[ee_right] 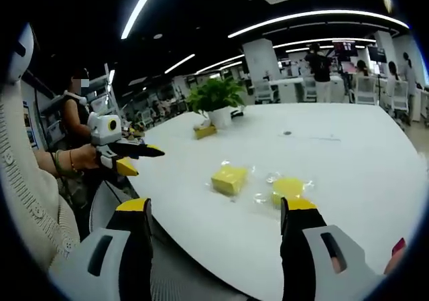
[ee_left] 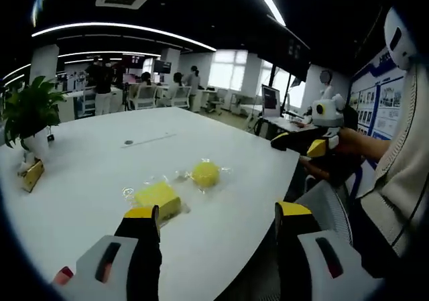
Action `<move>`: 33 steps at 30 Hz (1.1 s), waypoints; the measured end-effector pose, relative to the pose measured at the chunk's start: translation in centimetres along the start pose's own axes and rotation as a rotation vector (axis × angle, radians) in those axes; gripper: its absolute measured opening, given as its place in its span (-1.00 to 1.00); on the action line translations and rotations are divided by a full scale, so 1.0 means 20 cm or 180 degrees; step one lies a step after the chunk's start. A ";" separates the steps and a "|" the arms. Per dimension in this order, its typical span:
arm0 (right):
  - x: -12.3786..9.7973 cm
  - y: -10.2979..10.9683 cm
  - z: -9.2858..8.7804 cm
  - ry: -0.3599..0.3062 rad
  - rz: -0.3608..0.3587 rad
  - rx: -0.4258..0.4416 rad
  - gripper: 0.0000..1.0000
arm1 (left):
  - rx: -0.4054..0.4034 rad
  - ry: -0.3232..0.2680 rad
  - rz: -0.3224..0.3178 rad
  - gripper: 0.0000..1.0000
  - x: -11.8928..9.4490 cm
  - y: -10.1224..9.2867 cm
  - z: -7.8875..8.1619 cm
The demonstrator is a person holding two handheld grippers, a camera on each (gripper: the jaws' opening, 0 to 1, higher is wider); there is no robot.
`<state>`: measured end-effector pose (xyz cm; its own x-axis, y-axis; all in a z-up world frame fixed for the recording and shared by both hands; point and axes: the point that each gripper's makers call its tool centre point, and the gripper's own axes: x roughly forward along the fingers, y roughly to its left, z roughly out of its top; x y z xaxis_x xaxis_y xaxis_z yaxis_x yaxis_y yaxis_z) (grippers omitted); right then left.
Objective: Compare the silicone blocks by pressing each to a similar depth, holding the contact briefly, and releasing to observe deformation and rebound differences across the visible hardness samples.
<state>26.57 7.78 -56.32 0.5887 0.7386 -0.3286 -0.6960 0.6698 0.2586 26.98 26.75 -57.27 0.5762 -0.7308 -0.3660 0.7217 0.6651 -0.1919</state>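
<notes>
Left gripper [ee_left: 218, 220]: jaws wide apart, holding nothing, poised over near table [ee_left: 100, 180] edge. Square yellow block [ee_left: 157, 197] in clear wrap just beyond left jaw tip; round yellow block [ee_left: 205, 173] near it, apart. Left gripper view adds right gripper [ee_left: 305, 143] off table's right edge, hand-held. Right gripper [ee_right: 214, 210]: jaws wide, nothing held; potted plant [ee_right: 214, 100] at far edge. Broad bare tabletop beyond blocks.

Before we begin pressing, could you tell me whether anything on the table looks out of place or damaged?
Nothing stands out. The square yellow block and the round yellow block lie flat on the white table, each in clear wrapping, apart from each other and undamaged.
</notes>
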 end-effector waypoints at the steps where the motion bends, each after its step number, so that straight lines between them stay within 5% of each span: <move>1: 0.00 0.00 0.00 0.0000 0.0004 0.0006 0.46 | 0.0011 0.0017 -0.0002 0.42 0.00 0.00 0.00; 8: 0.00 -0.02 -0.02 0.0016 0.0001 0.0047 0.43 | -0.0159 0.0036 -0.0049 0.43 0.01 0.00 0.00; 15: -0.01 -0.04 -0.04 -0.0014 -0.0018 0.0133 0.40 | -0.0714 -0.0095 -0.0244 0.39 0.05 -0.05 0.02; 23: -0.04 -0.09 -0.07 -0.0043 -0.0088 0.0250 0.38 | -0.1351 -0.0294 -0.0466 0.34 0.13 -0.09 0.11; 28: -0.06 -0.12 -0.06 -0.0089 -0.0155 0.0277 0.37 | -0.1369 -0.0322 -0.0464 0.31 0.20 -0.05 0.16; 31: -0.08 -0.14 -0.04 -0.0128 -0.0185 0.0292 0.36 | -0.1648 -0.0515 -0.0489 0.28 0.25 -0.02 0.23; 33: -0.09 -0.15 -0.04 -0.0127 -0.0214 0.0289 0.36 | -0.1756 -0.0474 -0.0536 0.27 0.29 -0.01 0.24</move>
<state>27.30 4.33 -57.22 0.6501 0.6929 -0.3119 -0.6153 0.7209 0.3190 31.92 21.60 -54.97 0.5476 -0.8202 -0.1655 0.5249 0.4907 -0.6955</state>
